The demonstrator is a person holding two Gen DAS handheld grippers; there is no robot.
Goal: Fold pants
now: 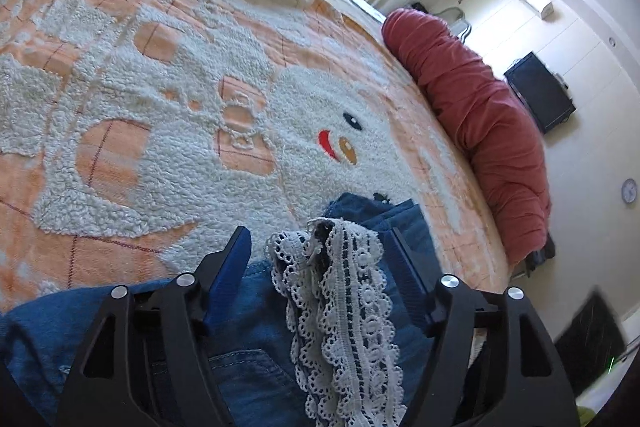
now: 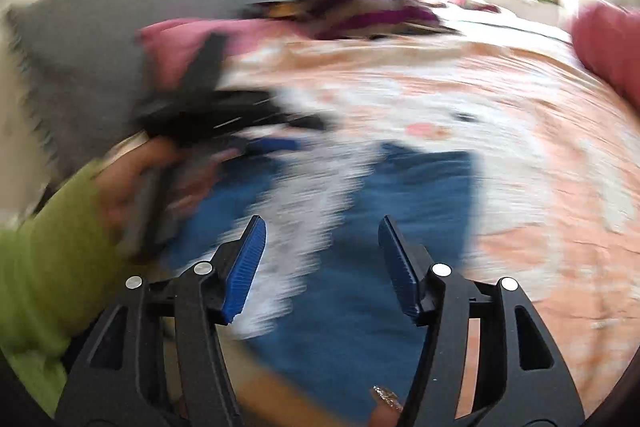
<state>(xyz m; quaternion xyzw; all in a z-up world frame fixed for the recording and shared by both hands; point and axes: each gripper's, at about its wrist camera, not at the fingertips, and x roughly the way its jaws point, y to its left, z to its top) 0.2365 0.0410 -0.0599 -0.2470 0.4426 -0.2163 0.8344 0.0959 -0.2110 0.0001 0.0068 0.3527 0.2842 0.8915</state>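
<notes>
A bed is covered by an orange-and-white fleece blanket [image 1: 168, 99]; a red bolster [image 1: 476, 123] lies along its edge. The lace-trimmed blue pants [image 1: 256, 327] are spread below the left gripper [image 1: 320, 255] and right gripper [image 2: 320, 251], whose jaws are parted, unclamped.

Both grippers [image 1: 320, 251] [image 2: 322, 243] w/ fingers apart

The left gripper [image 1: 320, 247] stands with jaws apart over the blue denim pants [image 1: 248, 331]. A white lace strip [image 1: 344, 307] lies between the fingers, untouched by either pad. The pants rest on an orange-and-white blanket [image 1: 160, 107].
</notes>
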